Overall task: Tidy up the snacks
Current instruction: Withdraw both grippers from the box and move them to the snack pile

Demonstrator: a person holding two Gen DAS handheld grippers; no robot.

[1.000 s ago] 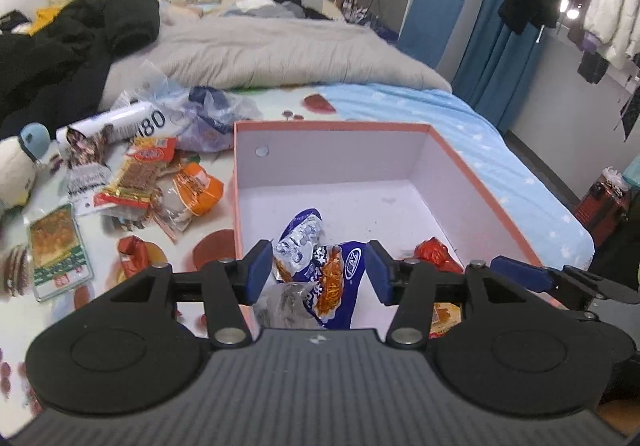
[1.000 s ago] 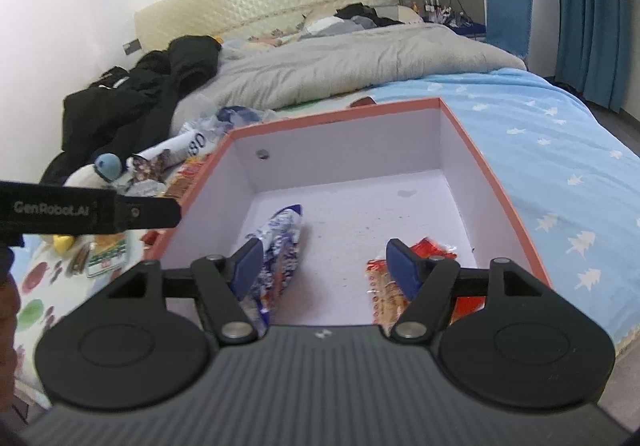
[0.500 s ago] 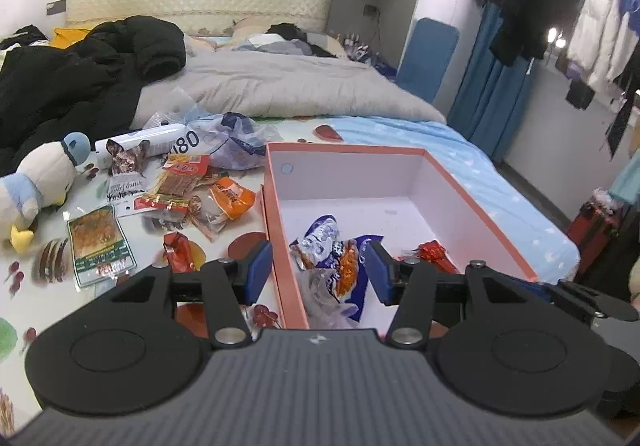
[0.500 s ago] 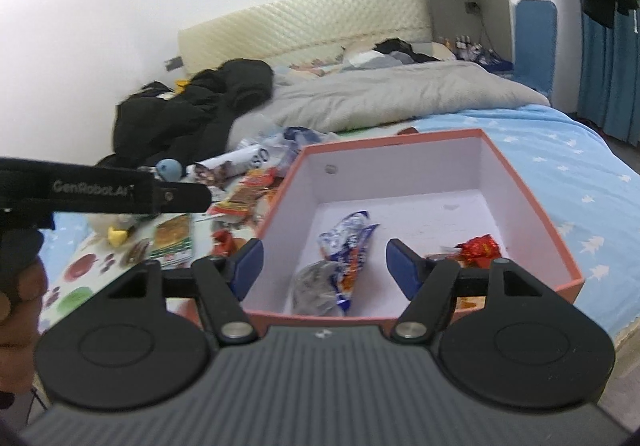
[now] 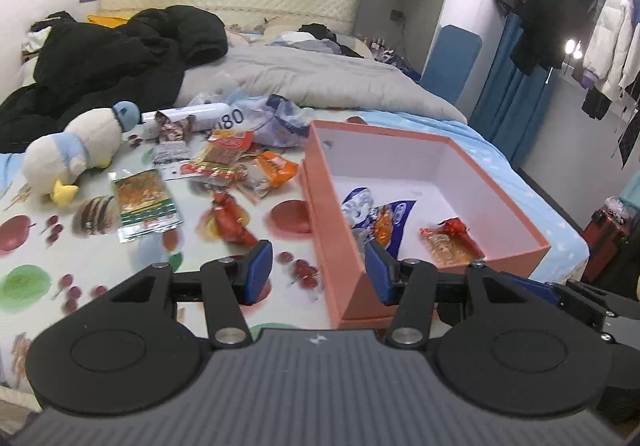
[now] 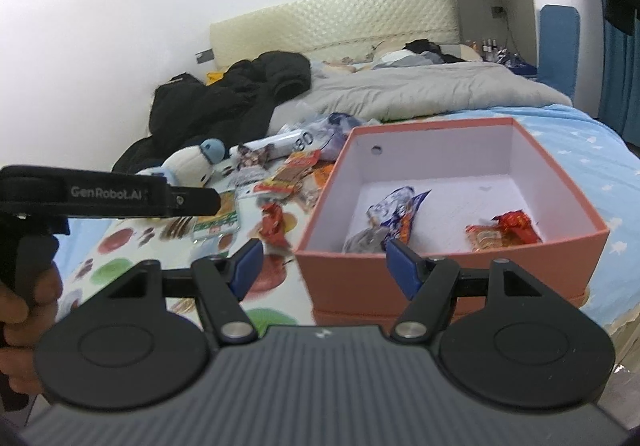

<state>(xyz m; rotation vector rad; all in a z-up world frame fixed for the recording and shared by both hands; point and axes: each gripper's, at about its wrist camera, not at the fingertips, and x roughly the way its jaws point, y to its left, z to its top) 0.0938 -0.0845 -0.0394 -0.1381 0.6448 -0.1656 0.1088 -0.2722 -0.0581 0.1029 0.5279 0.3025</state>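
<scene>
Both grippers empty, jaws wide open. Loose snacks on bed, left of box [image 5: 320, 206]. Red packet [image 5: 231, 224] nearest: just above-left of left gripper [image 5: 318, 272] in left view, long axis running upper left to lower right. Right gripper [image 6: 322, 264] centred nearer box corner. Few snacks already in box.

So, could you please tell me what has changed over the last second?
Both grippers, left and right, have pulled back out of the orange box toward its near-left corner, open and empty throughout. Nothing was taken or released. The blue snack bag and the red packets stay in the box.
</scene>
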